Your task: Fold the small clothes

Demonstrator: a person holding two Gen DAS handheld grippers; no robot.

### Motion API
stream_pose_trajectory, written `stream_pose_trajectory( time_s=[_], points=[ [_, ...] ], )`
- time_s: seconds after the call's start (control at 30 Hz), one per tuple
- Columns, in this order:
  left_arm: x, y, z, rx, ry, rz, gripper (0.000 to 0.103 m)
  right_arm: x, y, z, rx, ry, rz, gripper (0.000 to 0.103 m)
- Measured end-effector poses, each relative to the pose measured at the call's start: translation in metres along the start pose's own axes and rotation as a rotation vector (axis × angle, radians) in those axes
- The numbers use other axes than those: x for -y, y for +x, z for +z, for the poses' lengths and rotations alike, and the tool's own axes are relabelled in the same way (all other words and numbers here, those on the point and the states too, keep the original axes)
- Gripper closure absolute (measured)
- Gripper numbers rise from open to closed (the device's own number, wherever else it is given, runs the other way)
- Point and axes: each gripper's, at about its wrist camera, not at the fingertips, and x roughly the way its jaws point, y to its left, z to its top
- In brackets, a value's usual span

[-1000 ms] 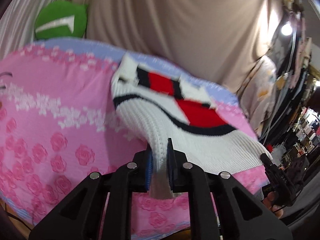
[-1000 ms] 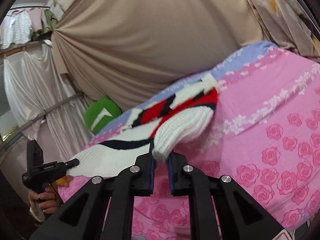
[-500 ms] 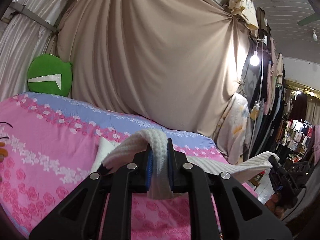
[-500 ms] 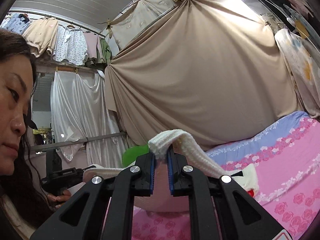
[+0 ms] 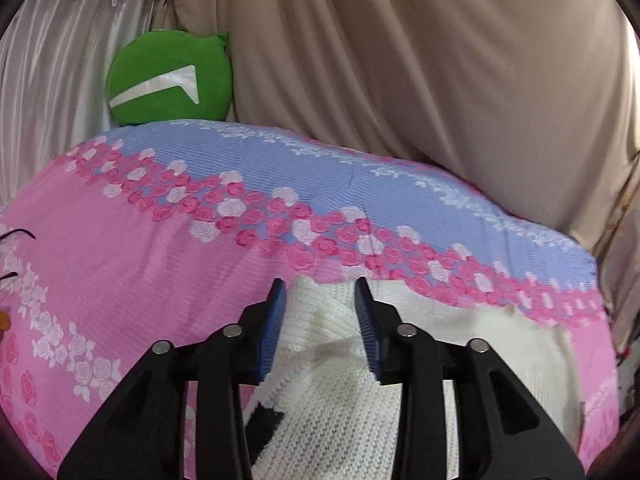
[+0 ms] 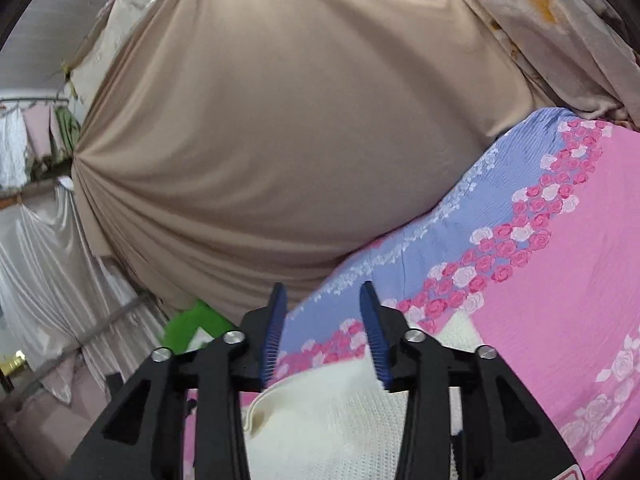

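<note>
A white knit sweater [image 5: 332, 412] lies on the pink rose-print bed cover [image 5: 132, 272], folded over so mostly white shows, with a bit of dark stripe near its left edge. My left gripper [image 5: 320, 292] is open, its jaws on either side of the sweater's top fold. In the right wrist view the sweater [image 6: 332, 412] lies under my right gripper [image 6: 322, 296], which is open and just above the cloth.
A green round cushion [image 5: 170, 78] leans at the far left corner of the bed. A tan curtain [image 5: 420, 60] hangs behind the bed. The cover's blue band [image 5: 320, 168] runs along the far edge. Silver drapes [image 6: 52, 272] hang at the left.
Both grippers carried the sweater's edge up and over toward the far side, lowered it onto the bed, and opened, letting go of the cloth.
</note>
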Motion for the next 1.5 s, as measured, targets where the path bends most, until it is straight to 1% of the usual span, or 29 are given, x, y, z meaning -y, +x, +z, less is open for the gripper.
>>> stream_pose_trajectory(
  time_s=[0.03, 0.07, 0.1, 0.13, 0.2, 0.27, 0.33, 0.43, 0.47, 0.5, 0.53, 0.57, 0.6, 0.73, 0.8, 0.87, 0.93, 0.97, 1.03, 1.07, 1.13, 1.17, 1.2, 1.23, 1.27, 1.3, 1.33, 1.4, 1.5],
  points=[
    [-0.006, -0.010, -0.003, 0.001, -0.003, -0.031, 0.052, -0.001, -0.006, 0.002, -0.022, -0.025, -0.021, 0.055],
    [-0.008, -0.018, -0.007, -0.005, 0.003, -0.052, 0.041, 0.000, -0.013, -0.002, -0.067, -0.060, -0.056, 0.054],
    [-0.012, -0.028, -0.014, -0.025, 0.021, -0.081, 0.037, 0.002, -0.017, -0.008, -0.109, -0.086, -0.093, 0.052],
    [-0.012, -0.034, -0.022, -0.050, 0.042, -0.101, 0.037, 0.006, -0.024, -0.020, -0.166, -0.111, -0.143, 0.049],
    [-0.019, -0.042, -0.046, -0.121, 0.070, -0.123, 0.036, 0.017, -0.034, -0.045, -0.261, -0.129, -0.224, 0.048],
    [-0.026, -0.041, -0.072, -0.199, 0.067, -0.133, 0.036, 0.033, -0.044, -0.072, -0.354, -0.100, -0.274, 0.048],
    [-0.034, -0.036, -0.098, -0.278, 0.045, -0.128, 0.036, 0.047, -0.049, -0.092, -0.417, -0.051, -0.289, 0.047],
    [-0.040, -0.032, -0.117, -0.299, 0.021, -0.092, 0.037, 0.053, -0.048, -0.107, -0.459, -0.019, -0.311, 0.047],
    [-0.041, -0.032, -0.119, -0.294, 0.015, -0.089, 0.042, 0.051, -0.047, -0.109, -0.463, -0.034, -0.329, 0.047],
    [-0.040, -0.033, -0.119, -0.285, 0.014, -0.080, 0.052, 0.047, -0.045, -0.109, -0.470, -0.054, -0.339, 0.051],
    [-0.040, -0.034, -0.118, -0.280, 0.012, -0.076, 0.062, 0.042, -0.045, -0.107, -0.465, -0.078, -0.343, 0.070],
    [-0.042, -0.035, -0.116, -0.284, 0.002, -0.087, 0.088, 0.039, -0.047, -0.105, -0.453, -0.095, -0.343, 0.089],
    [-0.044, -0.038, -0.114, -0.285, -0.018, -0.111, 0.092, 0.035, -0.051, -0.101, -0.436, -0.098, -0.339, 0.094],
    [-0.056, -0.066, -0.105, -0.246, -0.058, -0.138, 0.093, 0.017, -0.089, -0.077, -0.294, -0.072, -0.239, 0.096],
    [-0.061, -0.080, -0.106, -0.236, -0.061, -0.143, 0.093, 0.014, -0.104, -0.074, -0.265, -0.085, -0.230, 0.096],
    [-0.064, -0.075, -0.115, -0.254, -0.037, -0.094, 0.093, 0.023, -0.101, -0.084, -0.314, -0.122, -0.306, 0.096],
    [-0.071, -0.053, -0.130, -0.337, -0.063, -0.080, 0.093, 0.047, -0.086, -0.100, -0.433, -0.104, -0.403, 0.096],
    [-0.074, -0.048, -0.136, -0.348, -0.082, -0.095, 0.093, 0.061, -0.081, -0.109, -0.484, -0.062, -0.443, 0.095],
    [-0.067, -0.060, -0.130, -0.304, -0.047, -0.071, 0.090, 0.058, -0.086, -0.104, -0.463, -0.048, -0.439, 0.092],
    [-0.059, -0.072, -0.122, -0.262, -0.020, -0.066, 0.089, 0.051, -0.087, -0.097, -0.444, -0.072, -0.453, 0.090],
    [-0.044, -0.090, -0.105, -0.181, 0.035, -0.066, 0.085, 0.029, -0.088, -0.075, -0.359, -0.169, -0.476, 0.082],
    [-0.032, -0.099, -0.093, -0.128, 0.077, -0.079, 0.073, 0.021, -0.083, -0.065, -0.339, -0.201, -0.461, 0.079],
    [-0.024, -0.102, -0.084, -0.095, 0.097, -0.087, 0.055, 0.014, -0.077, -0.056, -0.319, -0.223, -0.438, 0.067],
    [-0.013, -0.101, -0.073, -0.056, 0.119, -0.091, 0.046, 0.007, -0.067, -0.046, -0.294, -0.236, -0.412, 0.055],
    [-0.003, -0.095, -0.065, -0.037, 0.139, -0.093, 0.035, 0.002, -0.055, -0.039, -0.286, -0.251, -0.387, 0.050],
    [0.006, -0.085, -0.058, -0.028, 0.159, -0.092, 0.034, -0.001, -0.043, -0.036, -0.291, -0.265, -0.368, 0.045],
    [0.015, -0.072, -0.051, -0.035, 0.175, -0.093, 0.033, -0.003, -0.028, -0.034, -0.301, -0.283, -0.357, 0.040],
    [0.031, -0.032, -0.042, -0.099, 0.198, -0.124, 0.031, -0.001, 0.008, -0.035, -0.351, -0.309, -0.363, 0.033],
    [0.038, 0.029, -0.040, -0.222, 0.182, -0.109, 0.031, 0.011, 0.059, -0.049, -0.460, -0.321, -0.408, 0.031]
  ],
)
